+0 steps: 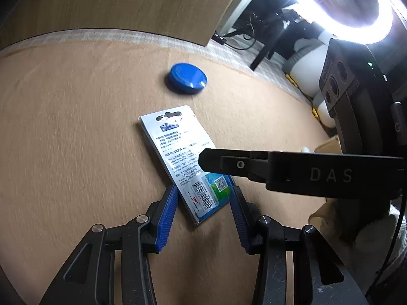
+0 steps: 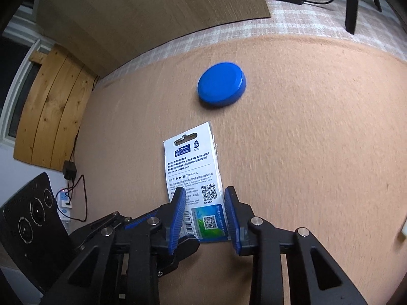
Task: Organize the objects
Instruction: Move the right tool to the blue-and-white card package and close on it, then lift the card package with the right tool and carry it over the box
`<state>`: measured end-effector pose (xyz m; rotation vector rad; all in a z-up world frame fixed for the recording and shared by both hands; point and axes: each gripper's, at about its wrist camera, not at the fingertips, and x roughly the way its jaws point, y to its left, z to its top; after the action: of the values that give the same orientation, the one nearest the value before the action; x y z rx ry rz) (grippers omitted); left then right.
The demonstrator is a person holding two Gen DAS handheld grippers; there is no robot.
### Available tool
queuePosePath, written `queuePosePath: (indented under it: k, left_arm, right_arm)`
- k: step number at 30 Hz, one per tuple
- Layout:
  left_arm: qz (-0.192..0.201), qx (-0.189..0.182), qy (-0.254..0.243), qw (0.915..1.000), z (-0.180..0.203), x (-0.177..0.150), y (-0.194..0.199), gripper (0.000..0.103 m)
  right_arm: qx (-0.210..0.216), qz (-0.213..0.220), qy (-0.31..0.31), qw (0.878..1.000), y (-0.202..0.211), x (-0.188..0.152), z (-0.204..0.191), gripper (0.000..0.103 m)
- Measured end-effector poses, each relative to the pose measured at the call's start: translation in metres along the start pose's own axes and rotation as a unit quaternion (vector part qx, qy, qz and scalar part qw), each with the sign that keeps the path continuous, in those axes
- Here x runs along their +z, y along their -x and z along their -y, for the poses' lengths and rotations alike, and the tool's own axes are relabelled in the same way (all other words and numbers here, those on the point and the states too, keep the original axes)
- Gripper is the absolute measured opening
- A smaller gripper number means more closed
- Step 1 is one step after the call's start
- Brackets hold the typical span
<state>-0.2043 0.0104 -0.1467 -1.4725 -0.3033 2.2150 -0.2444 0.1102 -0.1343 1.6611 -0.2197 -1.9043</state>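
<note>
We note a flat retail card pack [image 2: 193, 185] lying face down on the tan table [image 2: 305, 152], white back printed with text, QR code, barcode and a blue-green sticker at its near end; hang slot points toward the far edge. Beyond it, apart, we see a glossy blue round disc [image 2: 221, 84] resting flat, nearer the far edge.
</note>
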Motion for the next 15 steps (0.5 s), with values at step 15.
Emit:
queuePosePath:
  k: [15]
  left_arm:
    - [-0.029, -0.020, -0.072, 0.9967, 0.057, -0.091, 0.017, 0.045]
  right_arm:
    - [-0.005, 0.024, -0.024, 0.999, 0.036, -0.100, 0.026, 0.029]
